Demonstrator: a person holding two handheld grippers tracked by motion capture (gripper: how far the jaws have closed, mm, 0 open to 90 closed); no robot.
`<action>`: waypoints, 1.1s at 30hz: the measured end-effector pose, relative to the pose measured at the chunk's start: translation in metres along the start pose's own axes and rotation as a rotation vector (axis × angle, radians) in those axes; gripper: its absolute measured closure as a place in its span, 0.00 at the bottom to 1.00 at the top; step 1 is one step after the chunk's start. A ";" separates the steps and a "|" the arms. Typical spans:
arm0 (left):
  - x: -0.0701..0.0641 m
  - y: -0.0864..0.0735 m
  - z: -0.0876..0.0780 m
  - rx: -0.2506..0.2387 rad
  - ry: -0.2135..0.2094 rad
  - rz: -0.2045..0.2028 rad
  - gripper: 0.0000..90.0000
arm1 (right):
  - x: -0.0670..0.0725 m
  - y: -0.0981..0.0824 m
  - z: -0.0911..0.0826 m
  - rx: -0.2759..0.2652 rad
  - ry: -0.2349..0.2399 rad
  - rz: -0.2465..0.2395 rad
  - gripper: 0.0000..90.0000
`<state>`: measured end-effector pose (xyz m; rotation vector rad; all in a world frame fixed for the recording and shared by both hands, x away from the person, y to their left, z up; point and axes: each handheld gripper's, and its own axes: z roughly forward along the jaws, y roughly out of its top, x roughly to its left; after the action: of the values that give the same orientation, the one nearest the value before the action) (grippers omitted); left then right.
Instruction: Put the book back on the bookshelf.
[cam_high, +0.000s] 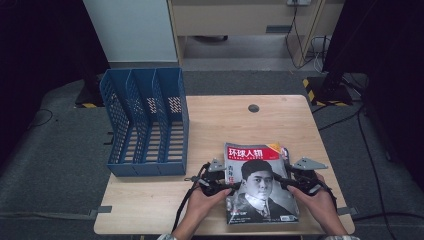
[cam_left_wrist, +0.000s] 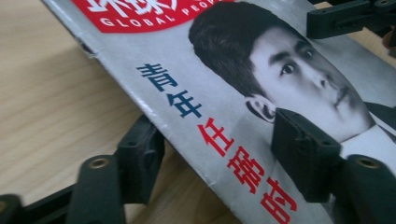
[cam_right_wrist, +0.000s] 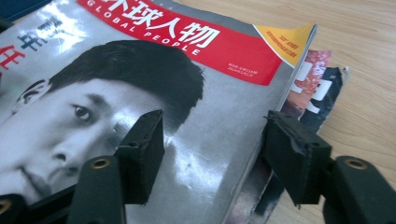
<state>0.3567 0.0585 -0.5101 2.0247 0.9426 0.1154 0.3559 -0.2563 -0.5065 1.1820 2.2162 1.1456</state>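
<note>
Looking down, we see the magazine (cam_high: 260, 184) near-right on the tabletop (cam_high: 210, 125), right of the blue rack (cam_high: 145, 122). Left tool (cam_left_wrist: 219, 144) straddles its left edge, jaws apart. Right tool (cam_right_wrist: 212, 149) straddles its right edge, unclamped.

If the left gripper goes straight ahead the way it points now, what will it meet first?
Probably the magazine: the left gripper already straddles its near edge, one jaw above the cover, one below. Farther along is the right gripper.
</note>
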 end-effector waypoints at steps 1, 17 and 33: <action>0.001 0.001 -0.002 -0.001 0.008 0.003 0.43 | 0.001 0.000 0.000 -0.005 0.003 0.002 0.45; 0.007 0.005 -0.012 0.034 -0.032 -0.024 0.66 | 0.006 0.013 0.020 0.017 0.064 0.021 0.36; 0.037 0.046 -0.002 0.072 -0.077 -0.080 0.40 | 0.011 0.017 0.026 0.013 0.055 -0.049 0.41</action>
<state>0.4086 0.0688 -0.4840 2.0391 0.9899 -0.0410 0.3752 -0.2294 -0.5079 1.1077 2.2836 1.1596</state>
